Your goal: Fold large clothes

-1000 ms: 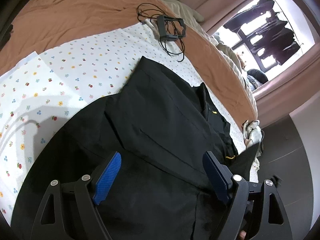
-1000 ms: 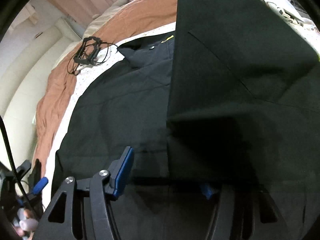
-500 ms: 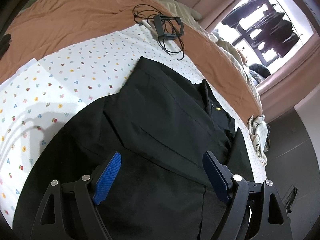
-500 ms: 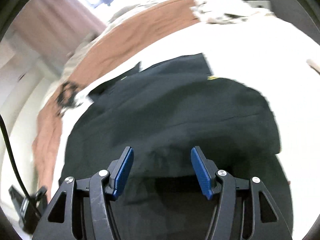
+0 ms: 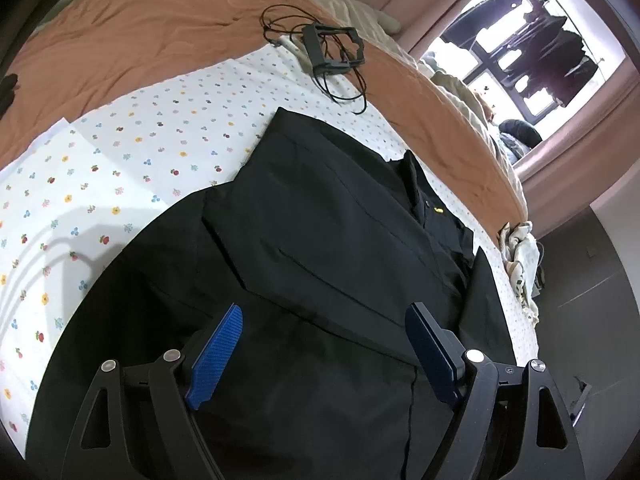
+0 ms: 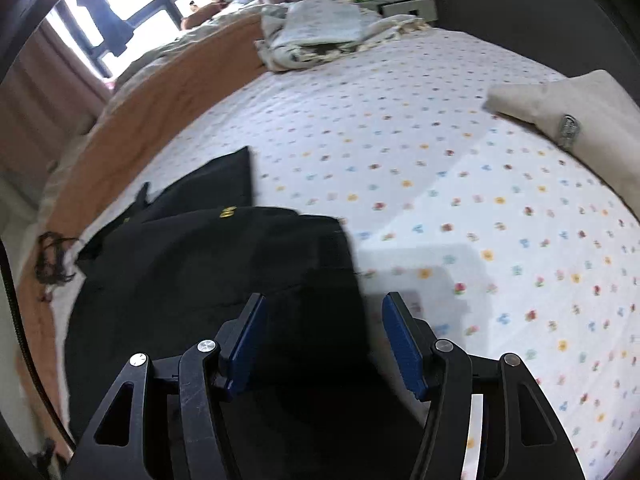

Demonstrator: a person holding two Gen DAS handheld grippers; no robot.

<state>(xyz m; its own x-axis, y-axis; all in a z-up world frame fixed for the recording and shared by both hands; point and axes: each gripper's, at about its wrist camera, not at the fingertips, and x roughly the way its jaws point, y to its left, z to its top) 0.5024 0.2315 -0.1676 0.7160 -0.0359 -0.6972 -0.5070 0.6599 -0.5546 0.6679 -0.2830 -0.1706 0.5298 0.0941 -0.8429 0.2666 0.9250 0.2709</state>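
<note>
A large black jacket (image 5: 320, 220) lies spread on the flower-print sheet (image 5: 120, 152), collar with a small yellow mark toward the far right. A sleeve is folded in over its body. My left gripper (image 5: 324, 312) hovers over the jacket's lower half, open, nothing between its blue pads (image 5: 218, 356). In the right wrist view the jacket (image 6: 200, 264) fills the lower left. My right gripper (image 6: 324, 300) stands open above the jacket's right-hand edge, where black cloth meets the sheet (image 6: 460, 160). Its pads press on nothing.
A black frame with coiled cables (image 5: 334, 48) rests at the border of the brown blanket (image 5: 140, 32). A pile of pale clothes (image 6: 320, 36) sits at the bed's far edge. A folded beige cloth (image 6: 580, 120) lies at the right. A bright window (image 5: 532, 36) is beyond.
The black panel that hung raised in front of my right gripper now lies down on the jacket. That gripper has swung right and rolled, to the jacket's edge. The left gripper has stayed put.
</note>
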